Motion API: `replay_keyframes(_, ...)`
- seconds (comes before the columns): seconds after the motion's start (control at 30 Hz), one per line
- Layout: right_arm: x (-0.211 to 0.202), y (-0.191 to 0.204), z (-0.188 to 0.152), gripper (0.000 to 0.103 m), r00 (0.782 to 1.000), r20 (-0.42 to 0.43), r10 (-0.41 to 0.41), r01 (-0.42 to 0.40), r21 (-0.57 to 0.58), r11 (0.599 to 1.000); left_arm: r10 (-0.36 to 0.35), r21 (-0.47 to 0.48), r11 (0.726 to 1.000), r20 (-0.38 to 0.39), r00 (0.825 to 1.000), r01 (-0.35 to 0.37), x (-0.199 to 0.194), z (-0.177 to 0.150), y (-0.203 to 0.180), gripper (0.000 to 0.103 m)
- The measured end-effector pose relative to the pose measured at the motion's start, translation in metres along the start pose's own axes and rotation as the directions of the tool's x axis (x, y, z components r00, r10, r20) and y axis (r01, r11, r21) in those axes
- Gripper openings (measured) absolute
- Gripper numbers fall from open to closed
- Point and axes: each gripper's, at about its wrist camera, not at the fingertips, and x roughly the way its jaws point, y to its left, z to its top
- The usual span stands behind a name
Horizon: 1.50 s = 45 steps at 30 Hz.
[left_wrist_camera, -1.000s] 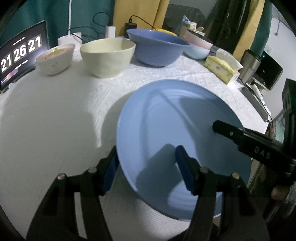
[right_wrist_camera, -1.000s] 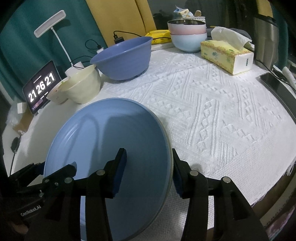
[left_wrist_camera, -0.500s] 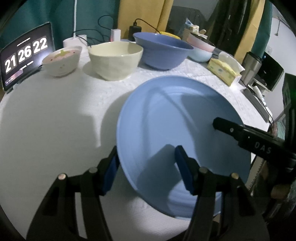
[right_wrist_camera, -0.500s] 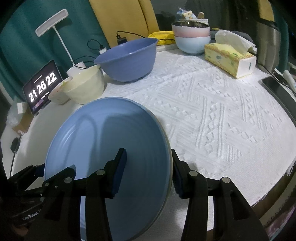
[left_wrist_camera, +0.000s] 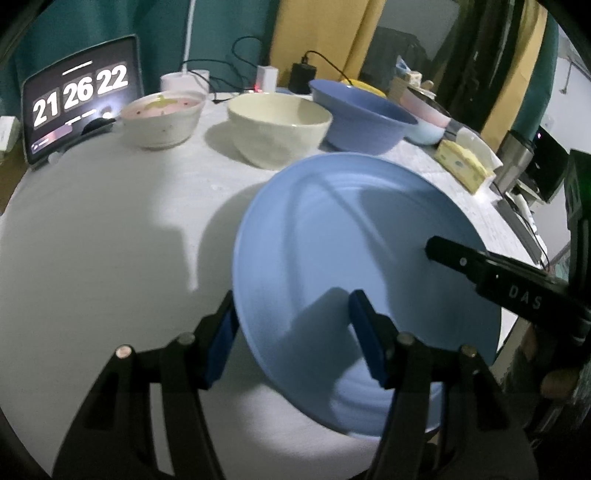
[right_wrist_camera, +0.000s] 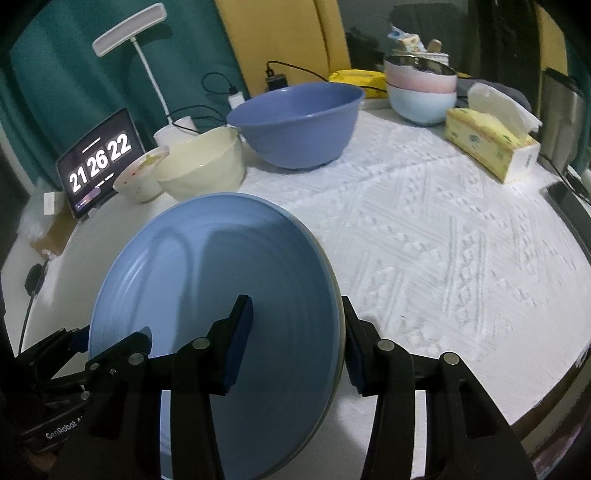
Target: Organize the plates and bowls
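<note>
A large blue plate (left_wrist_camera: 351,229) hangs tilted just above the white tablecloth, held from both sides. My left gripper (left_wrist_camera: 293,328) is shut on its left rim, one pad outside the rim and one on the plate's face. My right gripper (right_wrist_camera: 297,332) is shut on the opposite rim of the plate (right_wrist_camera: 207,266). Behind it stand a small pinkish bowl (left_wrist_camera: 162,118), a cream bowl (left_wrist_camera: 279,129) and a big blue bowl (left_wrist_camera: 362,118) in a row. A pink bowl stacked in a pale blue bowl (right_wrist_camera: 421,88) stands further back right.
A tablet clock (left_wrist_camera: 79,103) leans at the back left beside a white desk lamp (right_wrist_camera: 129,29) and charger cables. A yellow tissue box (right_wrist_camera: 491,147), a steel tumbler (left_wrist_camera: 513,162) and a dark phone (right_wrist_camera: 569,206) sit along the right side. The table edge runs close on the right.
Both grippers have carried the blue plate together across the table toward the row of bowls, which now look nearer. The grip on both rims is unchanged.
</note>
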Motion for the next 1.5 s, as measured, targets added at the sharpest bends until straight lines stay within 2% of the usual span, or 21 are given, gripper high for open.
replay_keyframes(0.83,0.033,0.089,0.016,0.049,0.998,-0.047,0.039,-0.045,-0.116,0.992,0.058,-0.131,0.99,0.029,0.998,-0.054,-0.014,0.0,0.085,0.061)
replay_keyframes(1.5,0.071,0.137,0.035,0.049,0.991,-0.099,0.088,-0.105,-0.177,0.979,0.127,-0.189,0.975,0.027,0.992,-0.12,-0.013,0.011,0.133,0.061)
